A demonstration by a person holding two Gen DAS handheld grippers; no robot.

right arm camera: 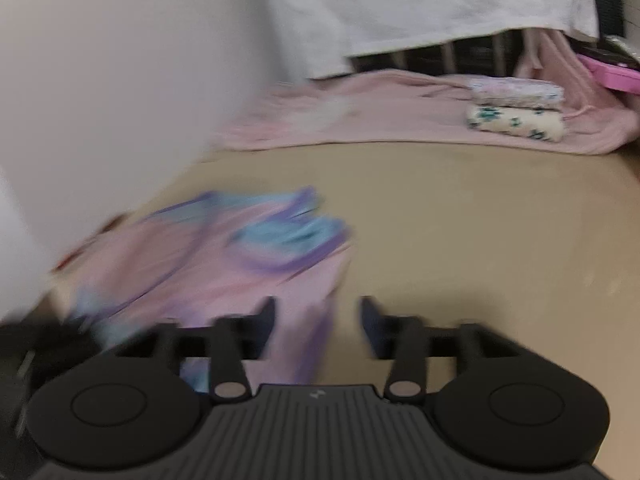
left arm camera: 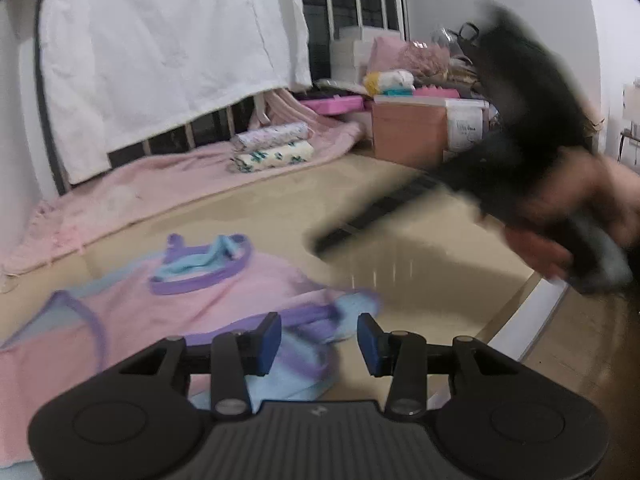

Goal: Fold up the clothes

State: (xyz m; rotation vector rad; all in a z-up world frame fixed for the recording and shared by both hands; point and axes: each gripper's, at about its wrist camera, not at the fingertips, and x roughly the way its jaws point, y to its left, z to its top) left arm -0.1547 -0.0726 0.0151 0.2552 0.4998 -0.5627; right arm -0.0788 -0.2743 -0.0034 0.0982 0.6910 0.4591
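A pink garment with purple trim and light blue lining [left arm camera: 188,300] lies spread on the tan surface; it also shows, blurred, in the right wrist view [right arm camera: 224,256]. My left gripper [left arm camera: 318,342] is open and empty, just above the garment's near right edge. My right gripper [right arm camera: 318,326] is open and empty, over the garment's right edge; it shows blurred with the holding hand at the right of the left wrist view [left arm camera: 520,184].
A pink blanket [left arm camera: 168,184] lies at the back with two folded patterned garments [left arm camera: 272,146] stacked on it. A white sheet [left arm camera: 160,52] hangs behind. Boxes and clutter [left arm camera: 412,128] stand at the back right. The surface's edge [left arm camera: 532,320] runs at right.
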